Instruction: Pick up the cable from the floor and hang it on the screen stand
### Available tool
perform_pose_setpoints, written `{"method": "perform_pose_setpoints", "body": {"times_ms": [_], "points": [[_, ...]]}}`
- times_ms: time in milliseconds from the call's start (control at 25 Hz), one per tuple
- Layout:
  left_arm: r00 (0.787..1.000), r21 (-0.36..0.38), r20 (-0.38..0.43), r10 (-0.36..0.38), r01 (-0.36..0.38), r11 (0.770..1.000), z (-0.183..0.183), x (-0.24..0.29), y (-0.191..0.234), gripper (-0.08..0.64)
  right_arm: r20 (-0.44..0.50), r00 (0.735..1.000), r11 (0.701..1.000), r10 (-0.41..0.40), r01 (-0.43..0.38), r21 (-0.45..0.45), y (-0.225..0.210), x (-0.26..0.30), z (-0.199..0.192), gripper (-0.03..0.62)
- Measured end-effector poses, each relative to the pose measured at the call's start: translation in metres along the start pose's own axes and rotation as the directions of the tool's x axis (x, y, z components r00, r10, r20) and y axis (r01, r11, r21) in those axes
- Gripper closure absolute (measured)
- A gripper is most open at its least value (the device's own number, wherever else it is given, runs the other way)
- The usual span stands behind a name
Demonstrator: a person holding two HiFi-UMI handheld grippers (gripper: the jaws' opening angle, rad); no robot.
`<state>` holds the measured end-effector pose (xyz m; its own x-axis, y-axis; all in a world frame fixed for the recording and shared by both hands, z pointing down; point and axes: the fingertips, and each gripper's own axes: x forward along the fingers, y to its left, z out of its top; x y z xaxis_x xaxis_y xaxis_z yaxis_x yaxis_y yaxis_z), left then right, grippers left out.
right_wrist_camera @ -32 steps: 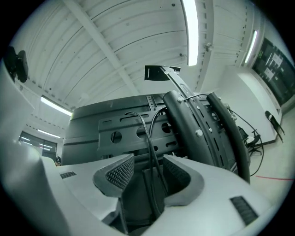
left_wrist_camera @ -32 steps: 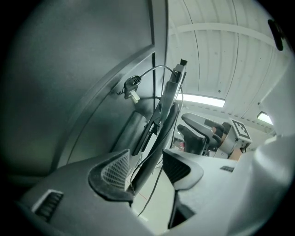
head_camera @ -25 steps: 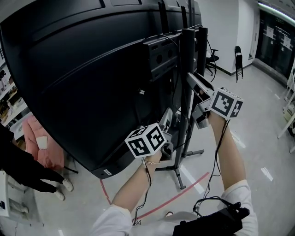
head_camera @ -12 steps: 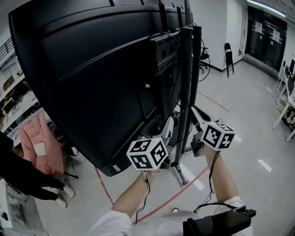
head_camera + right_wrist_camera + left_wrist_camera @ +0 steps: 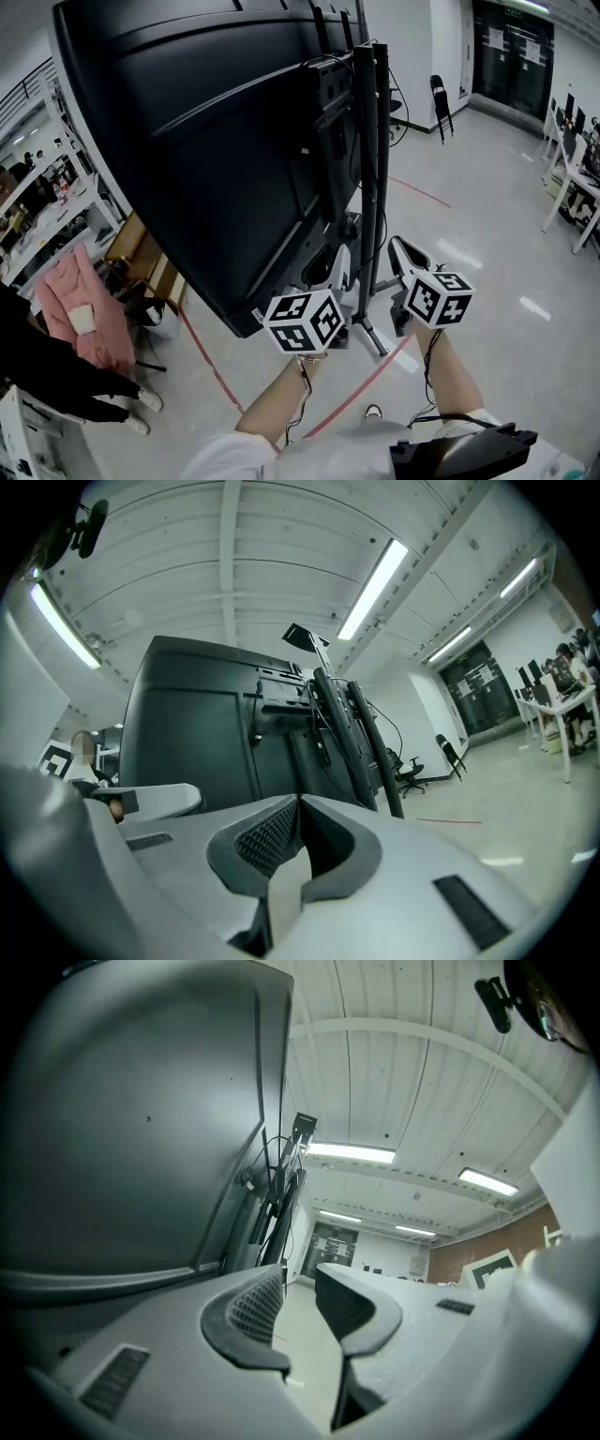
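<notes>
Pale glossy floor with a red tape line lies under the person's two bare forearms, each hand carrying a grey gripper with a marker cube. The left gripper points level toward the stand; its jaws have just been closing and now stand partly apart, a clear gap between the ribbed pads and nothing in it. The right gripper, just beside it, has also just been closing, and its pad tips are pressed together on nothing. Just past both grippers rises the black metal screen stand, its twin posts upright and its feet on the floor. A thin black cable hangs in a loop from the stand's posts, clear of both grippers. The large black screen is mounted on the stand, its back to the person. At the left lies a pink garment; far off by the wall stands a black chair.
</notes>
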<state>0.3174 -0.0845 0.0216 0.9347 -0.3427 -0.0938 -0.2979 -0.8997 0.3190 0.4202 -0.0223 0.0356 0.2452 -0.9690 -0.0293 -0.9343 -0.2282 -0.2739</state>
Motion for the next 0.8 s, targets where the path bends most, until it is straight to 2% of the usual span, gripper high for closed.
{"method": "perform_pose_setpoints", "body": {"times_ms": [200, 440, 800], "points": [[0.999, 0.051, -0.032, 0.027, -0.025, 0.998, -0.019, -0.035, 0.002, 0.485, -0.024, 0.998, 0.999, -0.054, 0.053, -0.002, 0.024, -0.025, -0.033, 0.572], [0.994, 0.092, -0.067, 0.081, -0.075, 0.993, -0.047, -0.072, 0.011, 0.535, -0.065, 0.996, 0.997, -0.054, 0.057, 0.045, 0.055, -0.040, -0.077, 0.574], [0.987, 0.093, -0.082, 0.141, -0.134, 0.987, -0.058, -0.084, 0.024, 0.555, -0.105, 0.994, 0.999, -0.040, 0.038, -0.030, 0.076, -0.038, -0.087, 0.575]]}}
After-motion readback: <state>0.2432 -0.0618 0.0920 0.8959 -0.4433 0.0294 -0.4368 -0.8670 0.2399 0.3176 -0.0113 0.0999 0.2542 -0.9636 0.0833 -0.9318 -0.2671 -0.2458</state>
